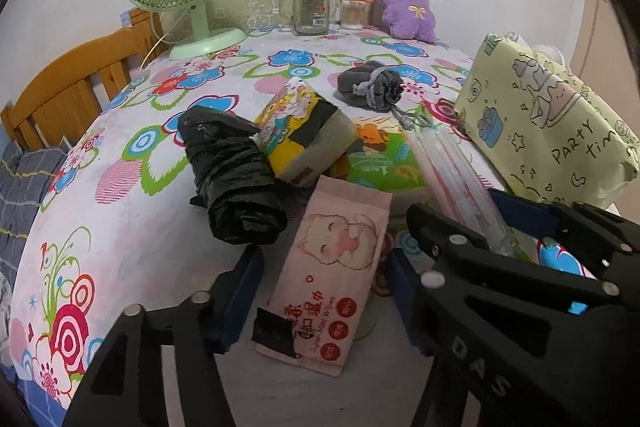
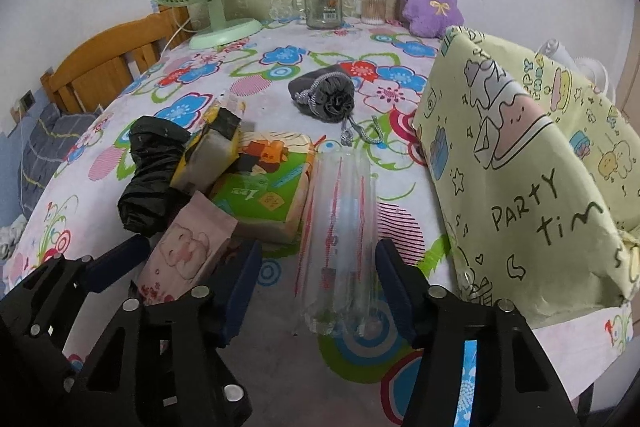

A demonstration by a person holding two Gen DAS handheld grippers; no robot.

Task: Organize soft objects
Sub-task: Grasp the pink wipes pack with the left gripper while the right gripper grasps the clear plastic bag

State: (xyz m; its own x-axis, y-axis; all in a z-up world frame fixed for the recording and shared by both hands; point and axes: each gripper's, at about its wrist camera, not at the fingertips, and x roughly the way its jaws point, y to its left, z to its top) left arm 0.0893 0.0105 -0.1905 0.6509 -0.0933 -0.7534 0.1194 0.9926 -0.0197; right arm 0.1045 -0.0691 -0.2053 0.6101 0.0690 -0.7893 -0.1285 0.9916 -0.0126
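Pink wet-wipes pack (image 1: 328, 283) lies on the floral desk (image 1: 132, 163) between our left tongs (image 1: 320, 291), long axis running away from us; the pads flank it without clearly pressing. Our right tongs (image 2: 318, 287) straddle the clear plastic sleeve (image 2: 340, 227), which also points away, pads beside it, not gripping. Both tongs slant downward. The yellow party bag (image 2: 520, 163) stands right.

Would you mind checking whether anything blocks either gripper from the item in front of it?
Nothing visible does: the pink wipes pack already lies between the left gripper fingers, the clear tube pack between the right gripper fingers.
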